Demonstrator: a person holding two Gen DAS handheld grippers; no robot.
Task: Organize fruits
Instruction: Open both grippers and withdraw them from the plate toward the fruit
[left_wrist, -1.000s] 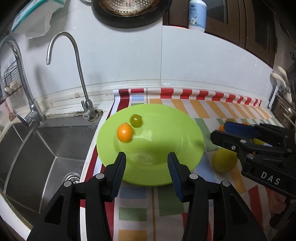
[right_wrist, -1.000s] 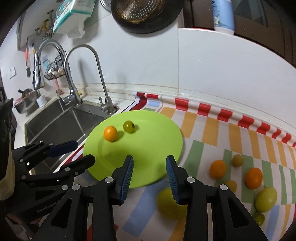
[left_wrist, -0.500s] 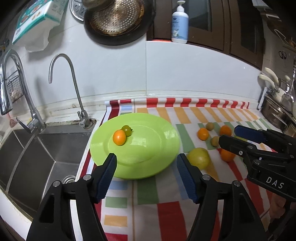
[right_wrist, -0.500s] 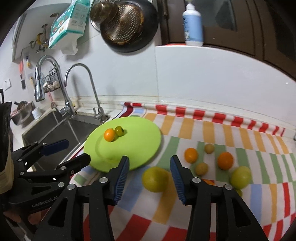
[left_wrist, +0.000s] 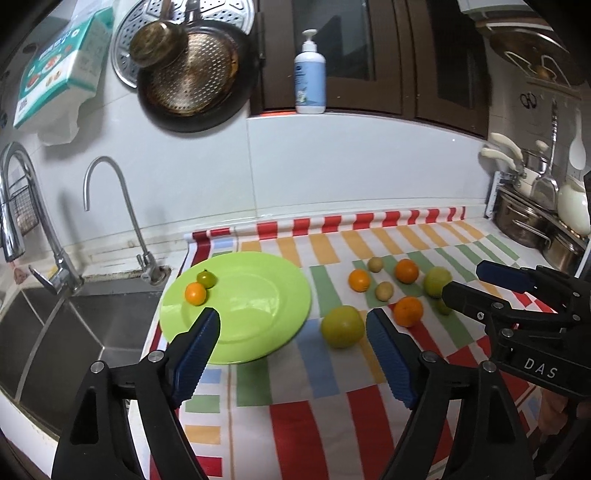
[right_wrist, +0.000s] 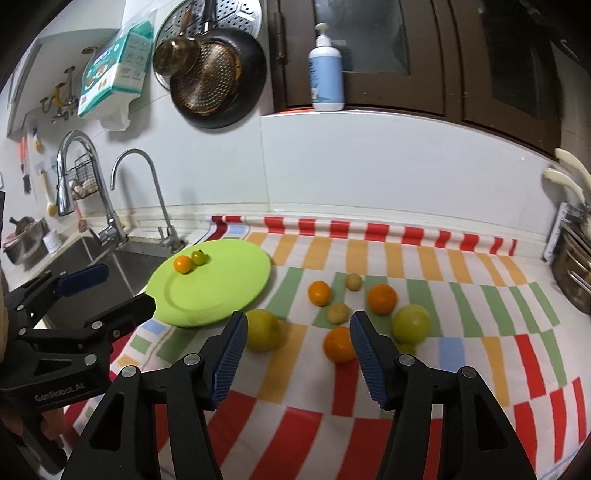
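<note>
My left gripper and my right gripper both stood wide apart and empty, held above the striped cloth, I judge so either could drop on a fruit. Just ahead of my right jaws lay a large yellow-green fruit and an orange, with more fruit scattered beyond. Ahead and to the left, the green plate carried a small orange fruit touching a small green one, seemingly the collecting place.

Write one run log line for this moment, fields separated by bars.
left gripper: open, empty | right gripper: open, empty | green plate: two small fruits | striped cloth: other fruits loose
</note>
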